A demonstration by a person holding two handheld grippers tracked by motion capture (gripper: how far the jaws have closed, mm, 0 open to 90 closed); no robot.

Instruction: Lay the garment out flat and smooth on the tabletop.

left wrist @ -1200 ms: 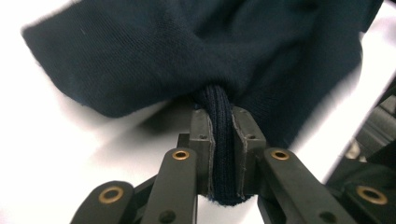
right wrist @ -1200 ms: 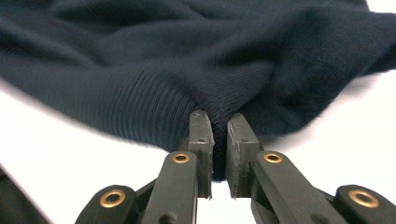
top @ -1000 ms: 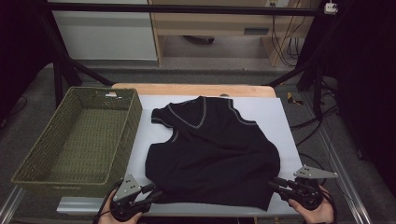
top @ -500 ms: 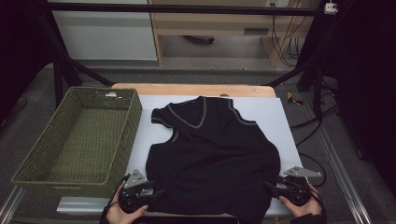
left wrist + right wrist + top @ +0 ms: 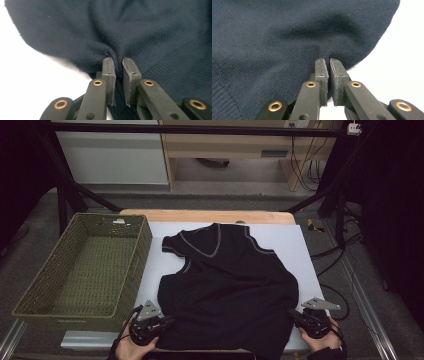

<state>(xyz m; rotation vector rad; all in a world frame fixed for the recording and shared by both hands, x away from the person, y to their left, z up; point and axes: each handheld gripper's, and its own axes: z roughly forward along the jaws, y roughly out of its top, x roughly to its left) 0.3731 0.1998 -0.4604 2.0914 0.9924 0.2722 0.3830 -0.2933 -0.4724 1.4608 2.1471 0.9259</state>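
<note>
Pinching the dark sweater's [image 5: 227, 285] hem at both near corners, my left gripper [image 5: 118, 65] at seven o'clock, jaws just closed on bunched knit, my right gripper [image 5: 330, 65] at five o'clock likewise, green basket [image 5: 85, 265] at nine o'clock.

High view: fixed overhead on the person's side, looks forward and down over the whole white table [image 5: 305, 250]. Left tool [image 5: 117, 65] cam and right tool [image 5: 329, 64] cam ride the tools, each looking along its own black jaws at very close range. All three share the near hem of the dark knitted V-neck vest [image 5: 225, 285].
</note>
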